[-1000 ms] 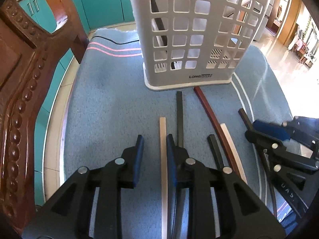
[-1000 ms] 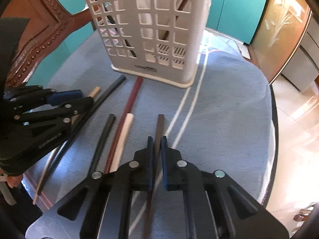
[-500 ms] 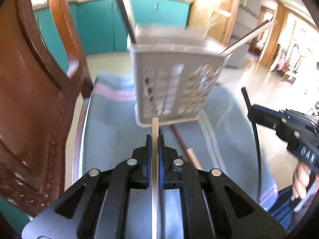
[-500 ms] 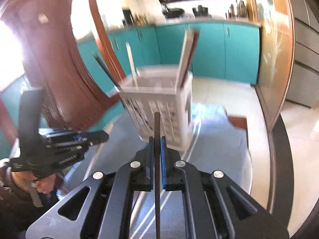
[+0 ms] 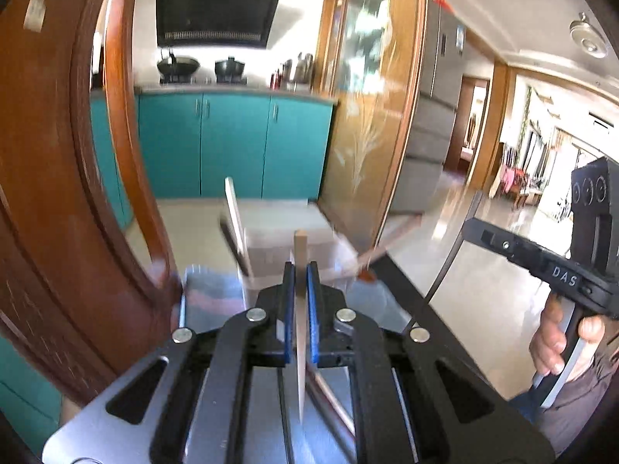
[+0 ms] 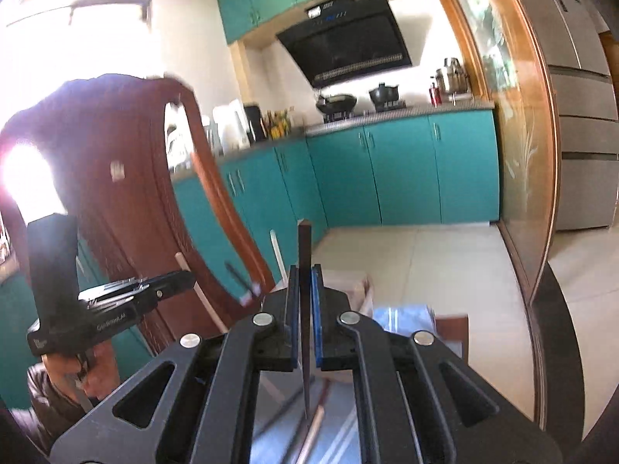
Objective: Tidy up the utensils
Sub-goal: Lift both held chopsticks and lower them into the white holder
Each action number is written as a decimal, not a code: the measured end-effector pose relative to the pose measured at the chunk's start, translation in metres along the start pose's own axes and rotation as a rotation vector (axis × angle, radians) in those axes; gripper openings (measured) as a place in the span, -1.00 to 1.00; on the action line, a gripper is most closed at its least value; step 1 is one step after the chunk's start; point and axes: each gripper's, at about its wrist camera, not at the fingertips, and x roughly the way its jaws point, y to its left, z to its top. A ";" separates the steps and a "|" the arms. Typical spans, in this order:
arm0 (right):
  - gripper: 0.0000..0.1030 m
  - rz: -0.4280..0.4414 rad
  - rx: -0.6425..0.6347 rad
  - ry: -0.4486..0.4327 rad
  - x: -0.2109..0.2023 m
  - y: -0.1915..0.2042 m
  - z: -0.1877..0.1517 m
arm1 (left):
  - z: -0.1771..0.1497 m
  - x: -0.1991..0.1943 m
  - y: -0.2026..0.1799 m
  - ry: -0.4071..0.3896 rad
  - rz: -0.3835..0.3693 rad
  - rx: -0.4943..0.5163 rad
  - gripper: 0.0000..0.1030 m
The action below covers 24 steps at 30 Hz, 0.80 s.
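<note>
While both hands are raised: each of my grippers carries one chopstick, readings below.
Left gripper (image 5: 301, 274): jaws narrow, blue pads clamped on a pale beige wooden chopstick (image 5: 300, 249); stick runs along the fingers, square tip pointing to 12 o'clock.
Right gripper (image 6: 305, 276): jaws narrow, pads clamped on a dark brown wooden chopstick (image 6: 304, 243); tip at 12 o'clock, tail end hanging below the pads.
White plastic lattice basket (image 5: 271, 245): blurred, just beyond my left fingertips at 12 o'clock; several sticks lean out of it toward 11 and 2 o'clock.
Blue woven table mat (image 5: 211, 290): under the basket; loose chopsticks lie on it beneath the right gripper, count unclear through blur.
Carved reddish-brown wooden chair back (image 5: 77, 193): at 9 o'clock in the left view.
Right hand (image 5: 557, 340): seen at 4 o'clock from the left camera, wrapped on its gripper handle.
Left hand (image 6: 73, 375): at 8 o'clock from the right camera, on its handle.
Teal kitchen cabinets (image 6: 402, 170): background, 12 o'clock.
</note>
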 end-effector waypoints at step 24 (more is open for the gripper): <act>-0.87 -0.223 -0.066 -0.117 0.078 0.012 0.002 | 0.061 0.031 0.036 -0.295 0.231 -0.210 -0.87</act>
